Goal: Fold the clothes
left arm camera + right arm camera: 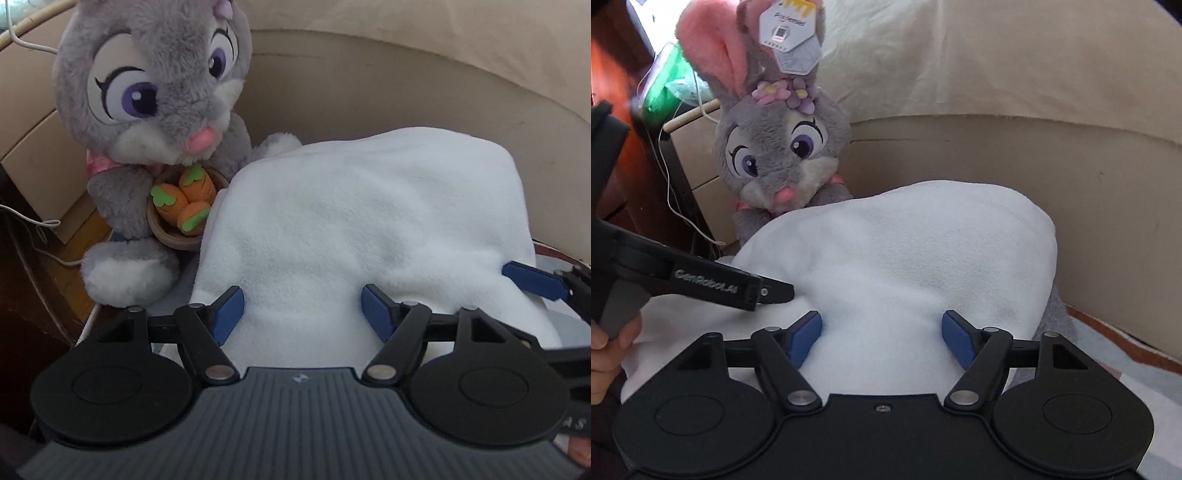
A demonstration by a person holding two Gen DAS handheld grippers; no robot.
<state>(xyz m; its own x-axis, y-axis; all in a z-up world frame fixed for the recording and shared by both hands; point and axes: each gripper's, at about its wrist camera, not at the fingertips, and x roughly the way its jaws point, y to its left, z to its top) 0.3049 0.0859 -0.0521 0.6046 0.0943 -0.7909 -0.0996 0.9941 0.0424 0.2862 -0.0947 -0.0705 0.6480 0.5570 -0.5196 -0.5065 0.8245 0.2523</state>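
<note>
1. White fleece garment (369, 229) lies in a soft mound on the bed, just right of the grey plush rabbit (155, 122) and in front of the beige headboard panel (406, 85). Its near edge sits under both tools.
2. Left gripper (303, 314): jaws apart, blue pads (229, 314) straddling fleece, not pinching. Nothing held.
3. Right gripper (881, 338): jaws spread wide over the near fleece edge, also empty. In the left wrist view one of its pads rests against the cloth at the right.
4. The person's hand (605, 354) is visible on the left tool's handle.
5. Likely step: regrasp the near edge for the next fold. To do it well, bite one layer only, both tools at matching points along the same edge, well apart, so the fold line stays straight.
6. Fleece is thick and springy; close fully and keep the lift low, or it'll slump.
7. Can't tell where hem or sleeves are; the mound hides them.
8. Containers: the rabbit's small basket (166, 229) holds three plush carrots (188, 195). Keep the cloth off it.
</note>
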